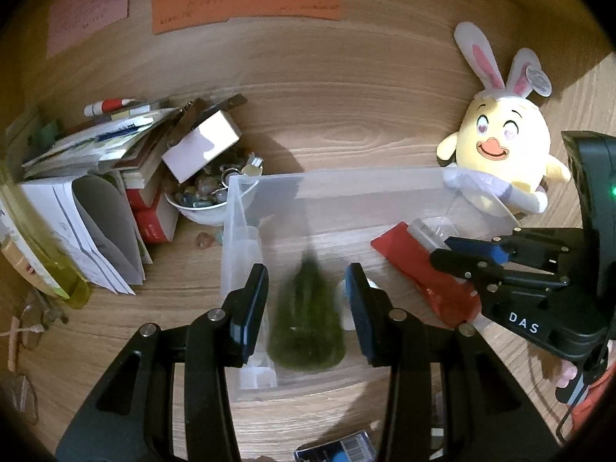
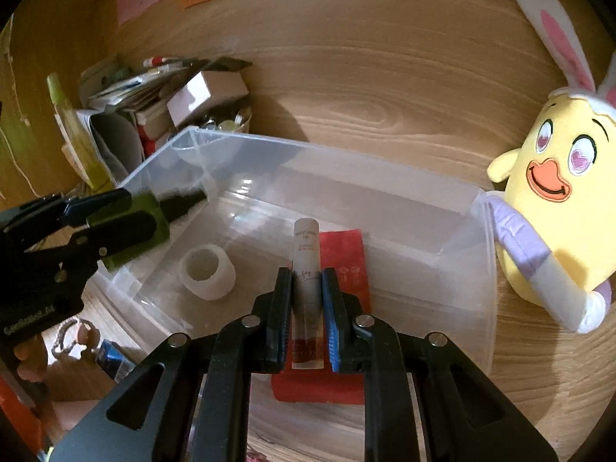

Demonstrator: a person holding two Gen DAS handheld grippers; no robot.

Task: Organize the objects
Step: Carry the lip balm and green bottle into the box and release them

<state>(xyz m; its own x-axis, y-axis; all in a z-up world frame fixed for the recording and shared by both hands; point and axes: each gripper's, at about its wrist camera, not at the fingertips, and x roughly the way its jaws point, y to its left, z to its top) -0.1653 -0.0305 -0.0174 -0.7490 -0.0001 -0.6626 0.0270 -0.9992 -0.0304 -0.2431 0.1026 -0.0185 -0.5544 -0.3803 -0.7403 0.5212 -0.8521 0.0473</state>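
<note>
A clear plastic bin [image 1: 346,183] [image 2: 385,177] stands on the wooden desk. My left gripper [image 1: 306,308] is open above the bin's left end; a blurred green bottle [image 1: 306,327] is between and below its fingers, not gripped. In the right wrist view the green bottle [image 2: 131,231] sits at the left gripper's [image 2: 92,211] tips. My right gripper [image 2: 306,308] [image 1: 462,248] is shut on a pale tube with a red end [image 2: 306,265] over the bin. A red packet [image 2: 342,261] [image 1: 423,269] and a white tape roll [image 2: 208,269] lie in the bin.
A yellow bunny-eared plush [image 1: 500,146] [image 2: 550,192] leans at the bin's right end. Stacked books and papers [image 1: 96,177], a white box [image 1: 200,146] and a bowl of stones [image 1: 200,196] crowd the left. Glasses [image 1: 34,319] lie at the front left.
</note>
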